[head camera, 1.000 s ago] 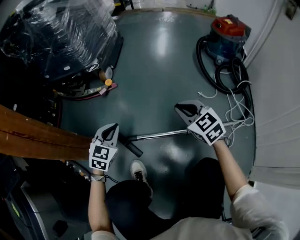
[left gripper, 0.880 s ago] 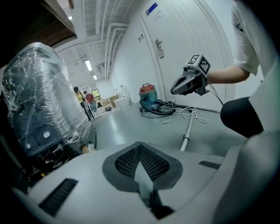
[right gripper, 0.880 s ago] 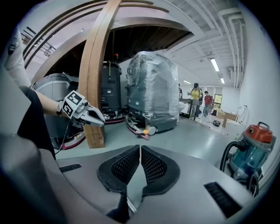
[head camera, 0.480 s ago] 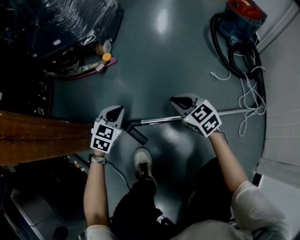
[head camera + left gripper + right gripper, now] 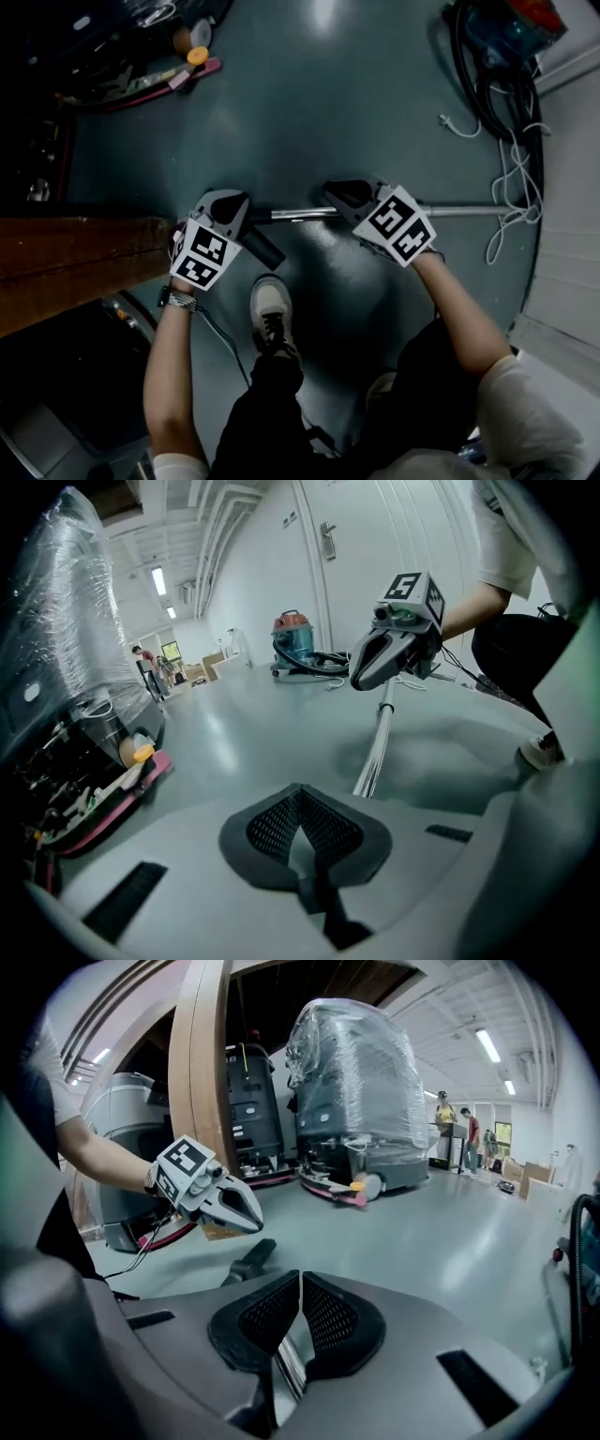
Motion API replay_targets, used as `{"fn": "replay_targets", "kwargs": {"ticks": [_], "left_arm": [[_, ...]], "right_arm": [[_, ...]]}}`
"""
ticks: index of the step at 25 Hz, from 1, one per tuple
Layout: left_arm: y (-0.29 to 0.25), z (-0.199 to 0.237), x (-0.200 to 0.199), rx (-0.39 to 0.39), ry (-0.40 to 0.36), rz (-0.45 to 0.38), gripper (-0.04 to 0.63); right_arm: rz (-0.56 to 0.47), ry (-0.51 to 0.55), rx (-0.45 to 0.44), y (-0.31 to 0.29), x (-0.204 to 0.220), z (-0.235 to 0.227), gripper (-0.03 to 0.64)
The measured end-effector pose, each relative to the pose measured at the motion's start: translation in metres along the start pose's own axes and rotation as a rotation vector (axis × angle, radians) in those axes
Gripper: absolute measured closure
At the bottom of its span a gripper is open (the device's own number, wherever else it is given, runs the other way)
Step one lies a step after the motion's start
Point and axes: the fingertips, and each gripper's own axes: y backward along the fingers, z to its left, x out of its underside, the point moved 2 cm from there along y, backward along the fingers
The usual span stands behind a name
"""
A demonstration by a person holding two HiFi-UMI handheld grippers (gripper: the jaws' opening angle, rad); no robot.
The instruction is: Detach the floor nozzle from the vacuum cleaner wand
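A: What is the floor like?

B: A glossy grey-green poured floor [image 5: 356,103], light glaring off it; plain white walls [image 5: 258,583] around it, one with a white door [image 5: 347,574].

A: And overhead?

B: Long white ceiling strip lights [image 5: 487,1044]; under them a bulky dark machine wrapped in clear plastic film [image 5: 361,1082]; beside it a curved brown wooden panel [image 5: 202,1063]; brown cardboard boxes [image 5: 520,1171] far down the hall.
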Motion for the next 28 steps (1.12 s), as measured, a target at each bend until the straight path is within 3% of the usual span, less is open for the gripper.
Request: {"fn": "replay_targets", "kwargs": {"ticks": [9,12,18,28], "left_arm": [[-0.018,-0.018,0.036,0.051,-0.008,0.071,0.594],[-0.022,-0.022,0.042,0.072,-0.014,0.098,0.538],[-0.038,-0.033,0.052,0.13,-0.033,0.148,0.482],[-0.056,-0.049,0.072,0.266,-0.073,0.239,0.342]], "right_arm": [[0.114,0.072,-0.102,-0.028,0.057,0.01,0.584],[0.131,0.077,-0.143,-0.036,0.064,0.015,0.571],[0.177,0.103,-0.204,-0.049,0.077,0.023,0.445],[0.296,0.15,-0.261,-0.068,0.111,0.026,0.4]]}}
